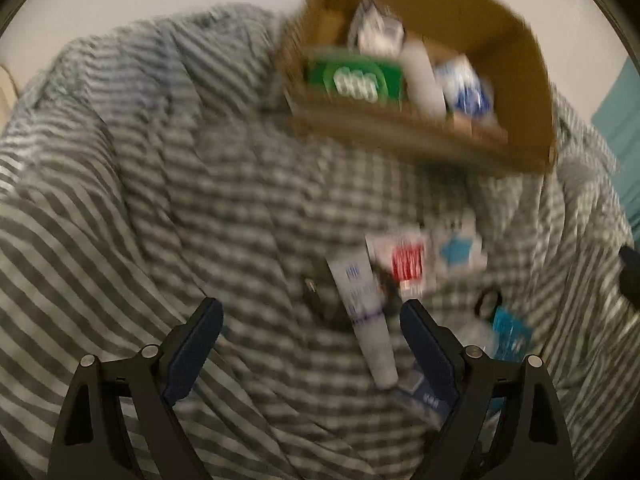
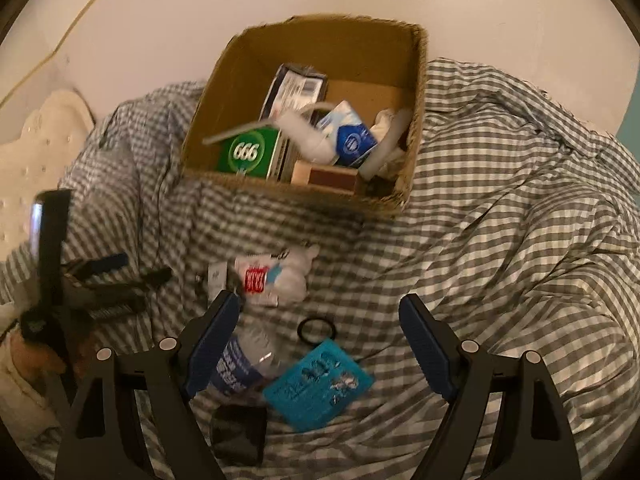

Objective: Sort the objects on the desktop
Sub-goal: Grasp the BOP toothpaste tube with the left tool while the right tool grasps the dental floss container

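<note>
Checked bedding [image 2: 500,220] spreads past cardboard box [image 2: 416,120]; both tongs [image 1: 312,312] [image 2: 320,312] seemingly gape empty.

Black gripper frames, blue fingers [image 2: 214,344], silver rivets.

Bed cover: a soft grey and white checked cloth [image 2: 500,208], full of folds and bumps.
Far end: an open brown cardboard box [image 2: 416,128] sits on the cloth, with packets inside.
Middle: a white tube with blue writing [image 1: 366,312], a small white packet with a red patch [image 2: 256,280] and a crumpled white wrapper [image 2: 296,276] lie close together.
Near end: a black ring [image 2: 316,330], a bright blue flat packet [image 2: 318,394], a clear plastic bottle with a blue label [image 2: 244,364] and a small black square thing [image 2: 238,432].
</note>
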